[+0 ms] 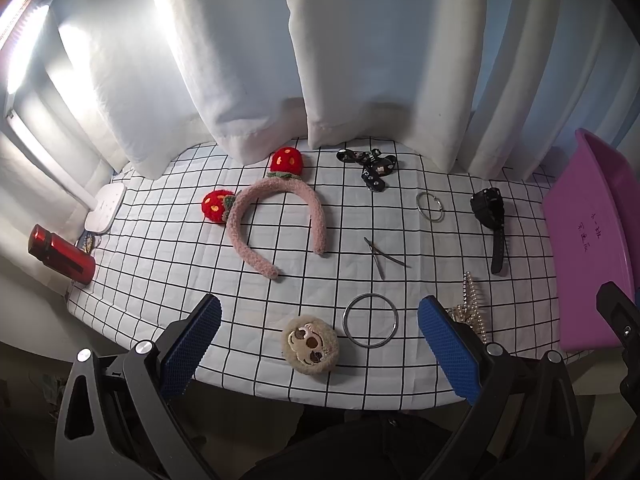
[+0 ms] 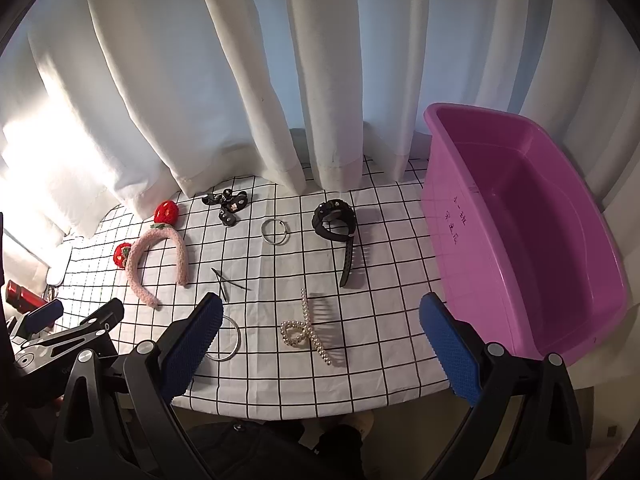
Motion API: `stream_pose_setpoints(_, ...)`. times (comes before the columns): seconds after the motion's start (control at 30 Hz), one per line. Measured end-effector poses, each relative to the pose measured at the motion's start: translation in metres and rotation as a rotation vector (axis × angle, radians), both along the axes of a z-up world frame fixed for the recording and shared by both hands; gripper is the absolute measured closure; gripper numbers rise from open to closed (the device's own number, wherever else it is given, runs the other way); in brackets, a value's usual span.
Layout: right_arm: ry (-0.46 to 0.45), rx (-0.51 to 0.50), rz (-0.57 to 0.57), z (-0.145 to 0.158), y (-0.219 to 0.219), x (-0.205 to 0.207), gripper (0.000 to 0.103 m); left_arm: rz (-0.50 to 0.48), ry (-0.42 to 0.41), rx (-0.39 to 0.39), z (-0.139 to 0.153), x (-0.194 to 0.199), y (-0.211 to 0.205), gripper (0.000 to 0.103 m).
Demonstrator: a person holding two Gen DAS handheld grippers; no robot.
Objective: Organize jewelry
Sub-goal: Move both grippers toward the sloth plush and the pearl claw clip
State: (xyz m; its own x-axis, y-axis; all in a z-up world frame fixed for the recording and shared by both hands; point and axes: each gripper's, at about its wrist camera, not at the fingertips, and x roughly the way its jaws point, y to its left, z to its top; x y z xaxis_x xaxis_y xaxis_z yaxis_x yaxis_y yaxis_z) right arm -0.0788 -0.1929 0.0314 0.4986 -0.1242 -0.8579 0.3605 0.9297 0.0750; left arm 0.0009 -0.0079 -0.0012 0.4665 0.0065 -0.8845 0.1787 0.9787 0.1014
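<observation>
On the checked cloth lie a pink strawberry headband (image 1: 276,216) (image 2: 158,262), a black bow (image 1: 370,166) (image 2: 228,204), small silver hoops (image 1: 430,207) (image 2: 275,231), a black watch (image 1: 491,220) (image 2: 338,228), thin hairpins (image 1: 382,258) (image 2: 228,282), a silver bangle (image 1: 371,321) (image 2: 232,338), a pearl hair claw (image 2: 306,330) (image 1: 472,308) and a plush sloth clip (image 1: 310,344). My left gripper (image 1: 320,344) is open and empty above the front edge, over the sloth clip. My right gripper (image 2: 320,340) is open and empty above the pearl claw.
A purple plastic tub (image 2: 560,184) (image 1: 588,240) stands empty at the right end of the table. A red canister (image 1: 60,254) and a white lamp base (image 1: 106,208) sit at the left. White curtains (image 2: 280,80) hang down to the table's back edge.
</observation>
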Motion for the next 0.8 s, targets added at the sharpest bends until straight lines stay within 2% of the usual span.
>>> stream_pose_setpoints(0.4, -0.002, 0.005, 0.006, 0.000, 0.001, 0.001, 0.009, 0.004, 0.003, -0.002, 0.000, 0.001, 0.002, 0.006)
stream_pose_setpoints(0.57, 0.002, 0.039, 0.020, -0.006, 0.000, 0.002, 0.009, 0.010, 0.015, -0.003, -0.003, 0.000, 0.006, 0.006)
stream_pose_setpoints(0.8, 0.027, 0.083, 0.049, -0.023, 0.001, 0.005, 0.009, 0.052, 0.072, -0.022, -0.022, 0.005, 0.021, 0.006)
